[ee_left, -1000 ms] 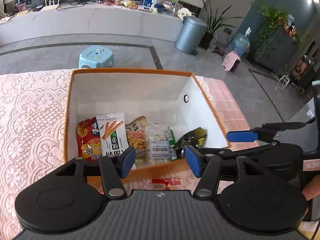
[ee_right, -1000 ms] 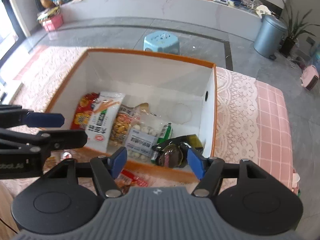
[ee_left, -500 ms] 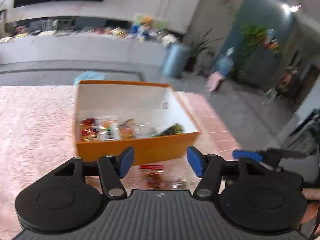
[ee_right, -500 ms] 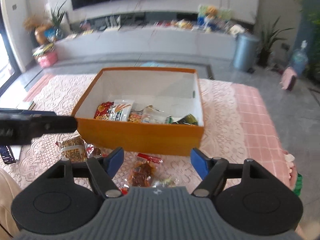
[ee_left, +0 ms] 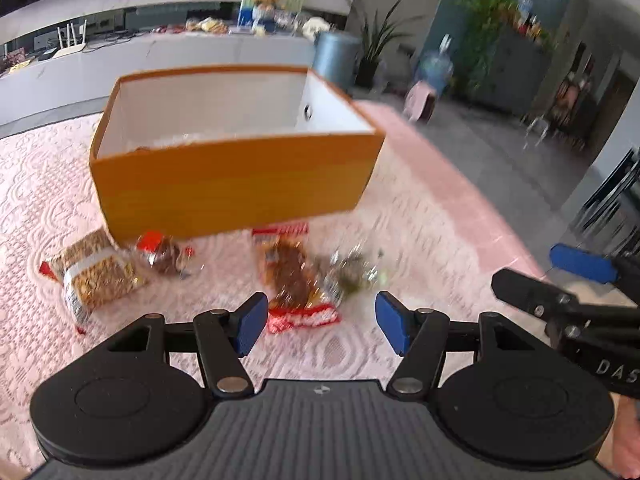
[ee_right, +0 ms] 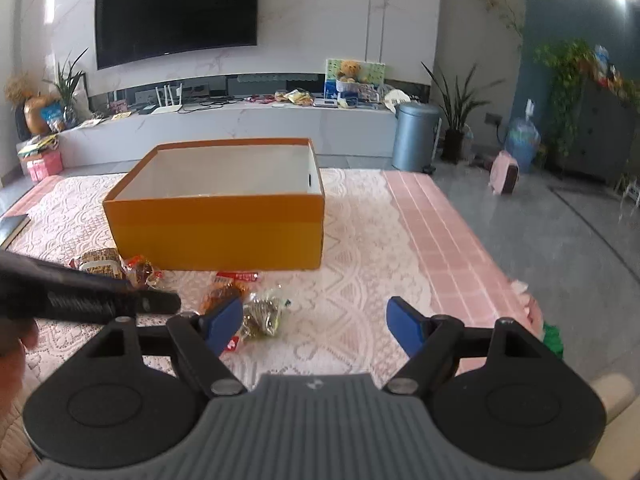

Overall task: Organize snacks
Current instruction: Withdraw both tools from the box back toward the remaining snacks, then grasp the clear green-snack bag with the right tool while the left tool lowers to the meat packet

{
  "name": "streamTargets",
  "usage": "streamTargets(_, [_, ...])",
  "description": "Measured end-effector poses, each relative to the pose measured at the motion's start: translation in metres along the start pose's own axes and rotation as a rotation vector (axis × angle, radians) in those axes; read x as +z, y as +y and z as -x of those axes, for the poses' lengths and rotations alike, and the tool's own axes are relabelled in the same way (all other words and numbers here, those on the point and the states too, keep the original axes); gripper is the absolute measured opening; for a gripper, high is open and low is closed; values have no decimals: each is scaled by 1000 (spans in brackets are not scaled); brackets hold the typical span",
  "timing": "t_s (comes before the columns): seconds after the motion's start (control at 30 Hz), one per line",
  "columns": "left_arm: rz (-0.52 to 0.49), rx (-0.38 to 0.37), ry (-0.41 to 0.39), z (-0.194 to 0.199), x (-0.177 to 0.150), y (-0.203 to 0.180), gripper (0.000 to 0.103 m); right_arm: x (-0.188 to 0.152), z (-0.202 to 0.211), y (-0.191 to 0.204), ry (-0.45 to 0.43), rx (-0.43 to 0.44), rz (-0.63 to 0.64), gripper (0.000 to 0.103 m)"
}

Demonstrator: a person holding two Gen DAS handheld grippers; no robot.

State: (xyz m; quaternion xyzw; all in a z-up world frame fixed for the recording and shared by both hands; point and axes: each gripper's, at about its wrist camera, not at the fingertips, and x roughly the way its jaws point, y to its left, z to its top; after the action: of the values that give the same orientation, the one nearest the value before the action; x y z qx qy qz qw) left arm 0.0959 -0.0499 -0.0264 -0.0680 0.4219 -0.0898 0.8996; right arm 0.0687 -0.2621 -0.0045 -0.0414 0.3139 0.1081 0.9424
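Observation:
An orange box [ee_left: 236, 184] with white inside stands on the lace-covered table; it also shows in the right wrist view [ee_right: 216, 224]. Its contents are hidden by the near wall. Loose snack packs lie in front of it: a red-brown pack [ee_left: 294, 276], a clear greenish pack [ee_left: 352, 272], a small red pack [ee_left: 164, 252] and a golden pack [ee_left: 96, 276]. My left gripper [ee_left: 320, 320] is open and empty just above the red-brown pack. My right gripper [ee_right: 314, 320] is open and empty, to the right of the greenish pack [ee_right: 264, 314].
The pink checked cloth edge [ee_right: 452, 248] marks the table's right side, with floor beyond. A grey bin [ee_right: 414, 136], plants and a long counter [ee_right: 224, 124] stand behind the table. The left gripper's body [ee_right: 80, 296] crosses the right view's left side.
Both grippers have pulled back from over the box and dropped low in front of it. The box's inside went out of sight and the loose packs came into view.

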Motion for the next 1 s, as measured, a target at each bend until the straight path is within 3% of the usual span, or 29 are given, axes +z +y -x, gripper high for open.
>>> streamTargets(0.2, [52,25,15,-4,-1,8,73,-4,-25,-5,37,25,-43,77])
streamTargets(0.47, [73,34,70,-42,10,16,73,-1,-59,-13,71,35,-81,77])
streamTargets(0.7, [124,55,104,-67,26,34,73,7,-104,-19,149,77,-141,74])
streamTargets(0.77, [130,68,116,-74,29,39,73,10,-117,-19,180,83,-147,67])
streamTargets(1.0, [132,91,130,-86,36,45,72,17,-153,-17,252,113,-160,67])
